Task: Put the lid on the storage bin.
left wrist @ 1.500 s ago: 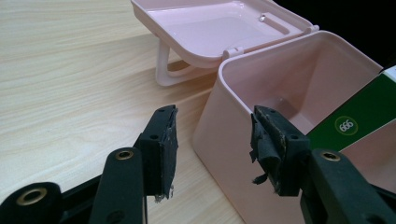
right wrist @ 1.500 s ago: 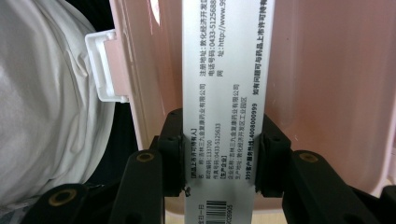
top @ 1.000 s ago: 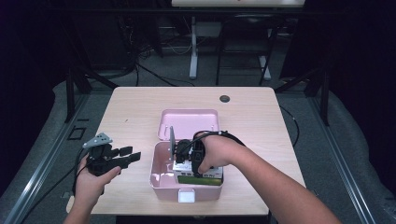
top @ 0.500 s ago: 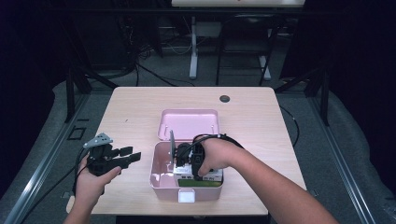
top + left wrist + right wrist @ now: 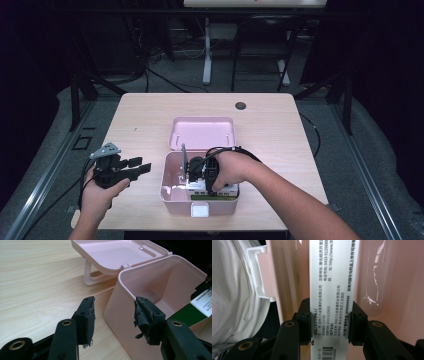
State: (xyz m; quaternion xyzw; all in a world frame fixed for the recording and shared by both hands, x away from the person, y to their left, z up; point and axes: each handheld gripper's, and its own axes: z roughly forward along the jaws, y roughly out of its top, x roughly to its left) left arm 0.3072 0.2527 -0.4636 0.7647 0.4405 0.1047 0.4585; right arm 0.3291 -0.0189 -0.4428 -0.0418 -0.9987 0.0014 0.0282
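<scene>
A pink box (image 5: 172,197) stands open near the table's front edge, its lid (image 5: 202,132) lying flat behind it. My right gripper (image 5: 195,172) reaches down inside the box, shut on a white and green carton (image 5: 226,189). In the right gripper view both jaws press the printed white carton (image 5: 332,270) between them, with the pink box wall (image 5: 392,277) close around my right gripper (image 5: 330,312). My left gripper (image 5: 140,166) hovers left of the box, open and holding nothing. In the left gripper view, my left gripper (image 5: 113,302) points at the box's near corner (image 5: 160,282), the lid (image 5: 117,252) lies beyond, and the carton (image 5: 203,302) shows at far right.
A small black round cap (image 5: 240,106) sits in the tabletop near the back edge. The box's white latch (image 5: 262,275) and a person's white shirt (image 5: 234,302) lie left of the carton. Dark floor, cables and stand legs surround the table.
The right hand has shifted slightly inside the box, still holding the carton. The left gripper has stayed where it was, still open.
</scene>
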